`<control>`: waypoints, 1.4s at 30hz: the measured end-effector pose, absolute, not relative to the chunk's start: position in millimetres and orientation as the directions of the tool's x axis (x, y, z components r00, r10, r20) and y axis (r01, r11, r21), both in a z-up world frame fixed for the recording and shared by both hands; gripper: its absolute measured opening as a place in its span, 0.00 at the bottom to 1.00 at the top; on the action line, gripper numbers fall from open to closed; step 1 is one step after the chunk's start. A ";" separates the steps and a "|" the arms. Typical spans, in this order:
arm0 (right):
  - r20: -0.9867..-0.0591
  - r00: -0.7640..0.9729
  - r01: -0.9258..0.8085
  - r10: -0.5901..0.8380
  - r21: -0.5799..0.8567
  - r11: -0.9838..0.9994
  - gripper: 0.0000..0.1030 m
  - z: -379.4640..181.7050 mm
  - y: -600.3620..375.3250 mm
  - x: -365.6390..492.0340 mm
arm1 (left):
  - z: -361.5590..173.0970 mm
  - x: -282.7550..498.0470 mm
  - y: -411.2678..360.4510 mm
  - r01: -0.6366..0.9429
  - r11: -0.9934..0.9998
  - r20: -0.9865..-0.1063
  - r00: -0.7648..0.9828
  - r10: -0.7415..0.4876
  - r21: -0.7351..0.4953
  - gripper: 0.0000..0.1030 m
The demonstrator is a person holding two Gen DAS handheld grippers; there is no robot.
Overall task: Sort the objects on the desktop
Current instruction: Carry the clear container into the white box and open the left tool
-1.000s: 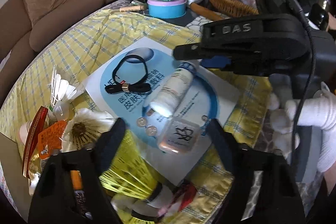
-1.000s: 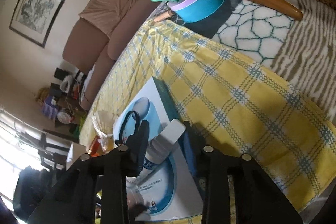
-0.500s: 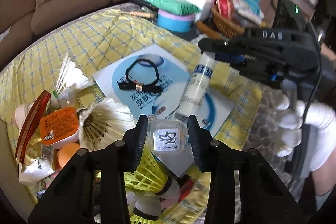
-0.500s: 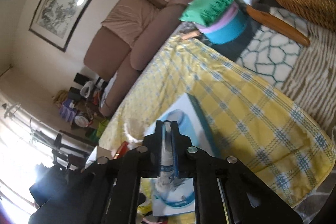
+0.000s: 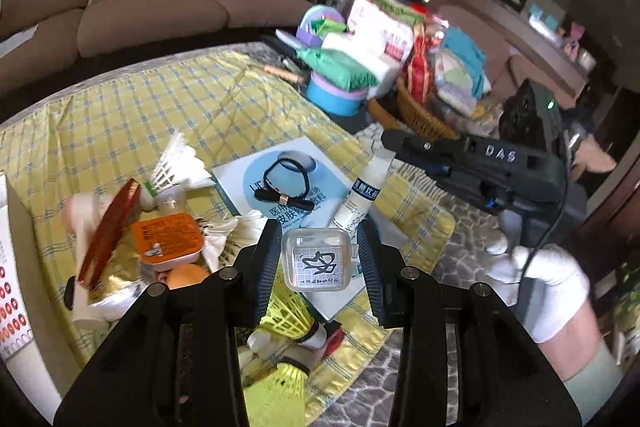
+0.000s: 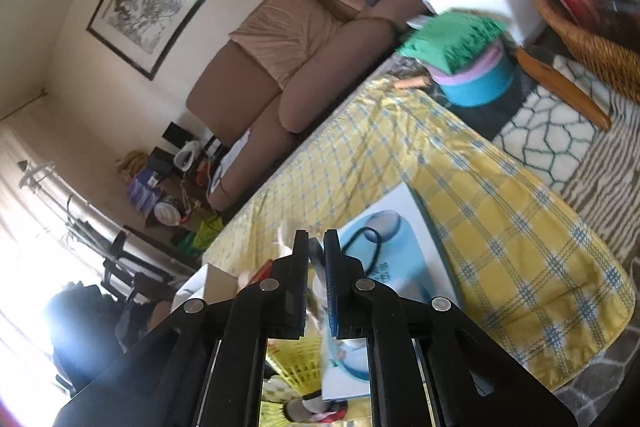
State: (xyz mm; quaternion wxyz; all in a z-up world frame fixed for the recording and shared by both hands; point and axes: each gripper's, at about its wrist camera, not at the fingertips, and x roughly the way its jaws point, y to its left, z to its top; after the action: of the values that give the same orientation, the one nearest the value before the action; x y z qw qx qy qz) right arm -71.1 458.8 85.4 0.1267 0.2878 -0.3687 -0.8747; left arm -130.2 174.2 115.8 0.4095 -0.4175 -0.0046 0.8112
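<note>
The left claw (image 5: 318, 259) is part-closed on a small clear plastic box (image 5: 318, 259), lifted above the desk; its label carries a black brush-drawn character on a grid, with a line of print too small to read. The right claw (image 5: 390, 143), marked "DAS" on its side, is pinched tight on the cap end of a white bottle (image 5: 362, 193), which hangs tilted over a blue-and-white leaflet (image 5: 256, 173) with Chinese print. A black hair tie (image 5: 286, 183) lies on the leaflet. The leaflet rests on a yellow checked cloth (image 5: 120, 115). A white-gloved hand (image 5: 548, 283) holds the right claw.
</note>
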 end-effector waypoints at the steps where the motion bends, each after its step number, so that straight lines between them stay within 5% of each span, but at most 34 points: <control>1: -0.402 -0.804 0.020 -0.438 0.718 -0.696 0.06 90.0 456.9 -70.0 | 118.7 -130.8 168.0 -0.650 -0.662 -0.664 -0.312 0.680 -0.373 0.35; 11: -0.365 -0.798 0.122 -0.479 0.681 -0.722 0.06 139.2 421.9 -56.5 | 174.5 -118.4 80.1 -0.607 -0.673 -0.586 -0.383 0.714 -0.422 0.35; 23: -0.349 -0.628 0.361 -0.696 0.661 -0.658 0.06 178.3 258.5 -33.2 | 164.3 -93.0 -62.3 -0.476 -0.789 -0.669 -0.443 0.597 -0.388 0.35; 32: -0.495 -0.473 0.394 -0.729 0.621 -0.677 0.05 139.5 145.8 -45.2 | 118.0 -82.8 -127.1 -0.371 -0.839 -0.726 -0.431 0.536 -0.399 0.35; 42: -0.600 -0.469 0.385 -0.648 0.521 -0.761 0.06 117.3 126.4 -42.3 | 85.3 -84.5 -135.9 -0.343 -0.854 -0.766 -0.393 0.509 -0.391 0.35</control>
State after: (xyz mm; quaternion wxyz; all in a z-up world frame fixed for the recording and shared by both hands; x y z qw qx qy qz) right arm -42.3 126.4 117.3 0.3068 0.4142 -0.1587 -0.8421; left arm -84.5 -135.9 85.3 0.2565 -0.4875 -0.0848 0.8303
